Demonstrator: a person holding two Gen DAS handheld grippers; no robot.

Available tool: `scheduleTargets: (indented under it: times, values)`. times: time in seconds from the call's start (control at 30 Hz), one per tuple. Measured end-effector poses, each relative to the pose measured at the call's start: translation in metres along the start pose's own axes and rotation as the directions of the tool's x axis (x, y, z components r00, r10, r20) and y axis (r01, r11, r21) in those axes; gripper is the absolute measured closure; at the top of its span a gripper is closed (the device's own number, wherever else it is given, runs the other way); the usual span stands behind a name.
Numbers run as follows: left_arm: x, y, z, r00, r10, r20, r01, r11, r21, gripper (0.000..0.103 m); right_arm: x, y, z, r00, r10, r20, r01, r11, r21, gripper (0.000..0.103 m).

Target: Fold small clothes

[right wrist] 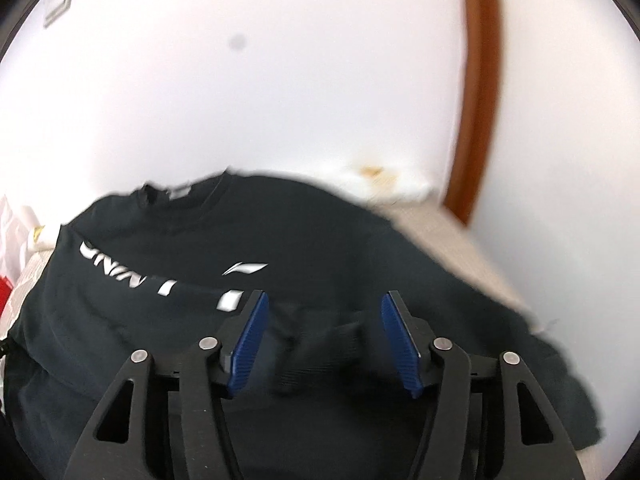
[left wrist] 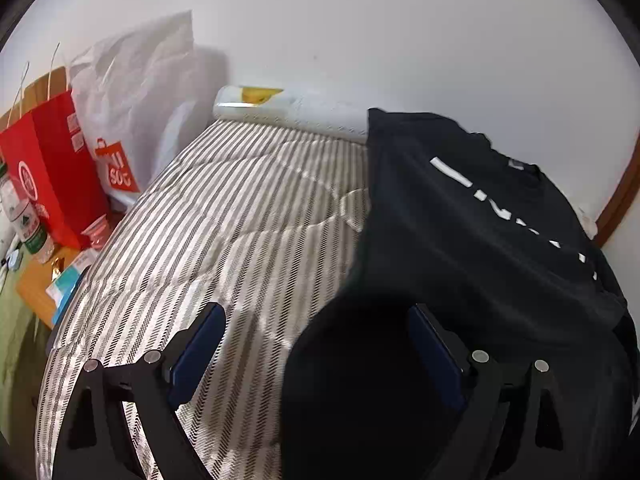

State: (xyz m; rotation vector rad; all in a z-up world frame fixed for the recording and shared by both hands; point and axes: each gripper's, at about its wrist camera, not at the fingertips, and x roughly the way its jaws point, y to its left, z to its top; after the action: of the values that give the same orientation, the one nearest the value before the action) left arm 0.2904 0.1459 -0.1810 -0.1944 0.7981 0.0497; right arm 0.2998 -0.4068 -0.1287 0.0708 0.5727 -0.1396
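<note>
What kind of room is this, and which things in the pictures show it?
Probably a bedroom. A black T-shirt with white lettering lies on a grey-and-white striped quilted bedcover that runs up to a plain white wall. Beside the bed stand a red paper shopping bag and a white plastic shopping bag.

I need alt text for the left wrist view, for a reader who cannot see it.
A black T-shirt with white lettering lies on the right side of a striped quilt, with the left claw open above its near edge. A red paper bag and a white plastic bag stand at the left by the wall.
</note>
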Motion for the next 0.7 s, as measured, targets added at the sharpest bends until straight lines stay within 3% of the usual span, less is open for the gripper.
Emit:
scheduleTargets:
  times: [0.1, 0.2, 0.3, 0.4, 0.53, 0.7]
  values:
    - [-0.003, -0.005, -0.001, 1.000, -0.014, 0.006, 0.014, 1.000, 0.009, 0.011, -0.028, -0.038, -0.002, 0.998, -0.054, 0.028, 0.054, 0.998, -0.011, 0.029]
    - [-0.004, -0.009, -0.002, 1.000, -0.013, 0.011, 0.013, 1.000, 0.020, 0.011, -0.047, -0.083, -0.019, 0.984, -0.174, 0.026, 0.175, 0.984, -0.032, 0.027]
    - [-0.002, -0.011, -0.003, 1.000, -0.006, 0.009, 0.006, 1.000, 0.030, 0.011, -0.053, -0.139, -0.049, 0.962, -0.269, -0.050, 0.269, 0.963, -0.009, 0.027]
    - [0.002, -0.010, -0.004, 1.000, -0.004, -0.008, 0.004, 1.000, 0.027, 0.011, -0.054, -0.184, -0.080, 0.945, -0.298, -0.135, 0.305, 0.951, 0.039, 0.027]
    - [0.006, -0.006, -0.005, 0.999, -0.022, -0.027, 0.022, 1.000, 0.004, 0.011, -0.052, -0.225, -0.118, 0.940, -0.253, -0.228, 0.279, 0.956, 0.091, 0.027]
    - [0.006, -0.003, -0.005, 0.999, -0.037, -0.029, 0.036, 0.999, -0.012, 0.011, -0.025, -0.231, -0.132, 0.934, -0.194, -0.300, 0.223, 0.972, 0.068, 0.027]
